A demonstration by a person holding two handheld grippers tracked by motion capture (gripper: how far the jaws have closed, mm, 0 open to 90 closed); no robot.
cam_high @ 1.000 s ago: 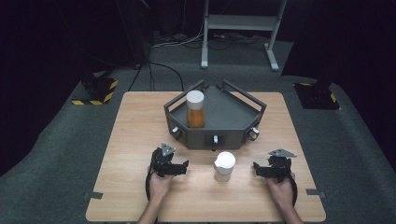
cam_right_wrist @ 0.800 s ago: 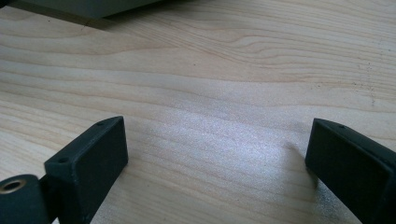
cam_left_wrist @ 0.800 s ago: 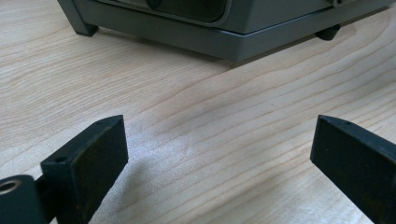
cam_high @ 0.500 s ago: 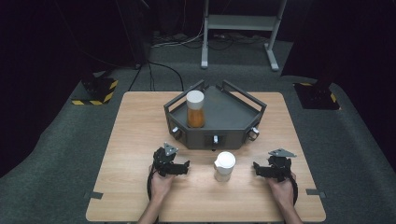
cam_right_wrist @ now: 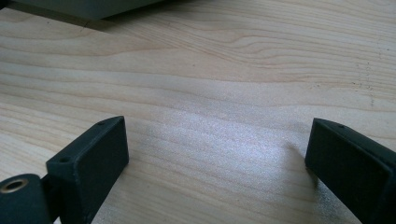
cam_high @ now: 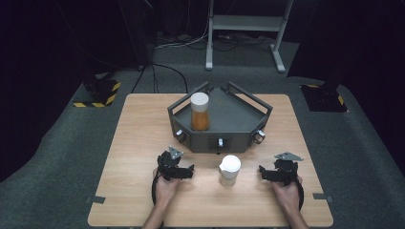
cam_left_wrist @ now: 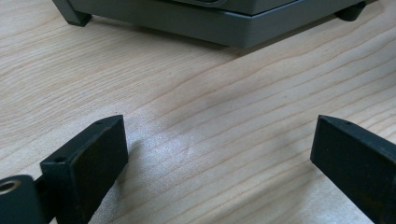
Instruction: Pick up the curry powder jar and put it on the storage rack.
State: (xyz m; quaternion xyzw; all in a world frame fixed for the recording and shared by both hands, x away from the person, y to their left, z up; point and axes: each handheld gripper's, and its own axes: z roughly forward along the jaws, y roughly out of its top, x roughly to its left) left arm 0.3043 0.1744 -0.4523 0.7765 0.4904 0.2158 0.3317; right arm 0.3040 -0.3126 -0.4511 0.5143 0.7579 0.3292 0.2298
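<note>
Your left gripper (cam_high: 184, 171) rests low on the bench (cam_high: 138, 143), fingers (cam_left_wrist: 88, 163) spread wide with bare wood between them, pointed toward the centre, likely staged for a reach. In the left gripper view the grey tray base (cam_left_wrist: 210, 23) sits just ahead. Next along, the tall jar (cam_high: 199, 112) with a white cap and orange contents stands upright in the left part of the grey tray (cam_high: 239, 119), parked there as if waiting to be handled. Just in front of the tray, near the bench middle, the small white-lidded cup (cam_high: 229, 170) stands upright between your two grippers, apart from both; it looks like the thing you'd go for, being within reach of either hand. Your right gripper (cam_high: 267, 172) mirrors the left, on the bench, fingers (cam_right_wrist: 91, 161) wide apart on nothing. No readable labels, brands or writing on jar, cup or tray; too small to tell.
</note>
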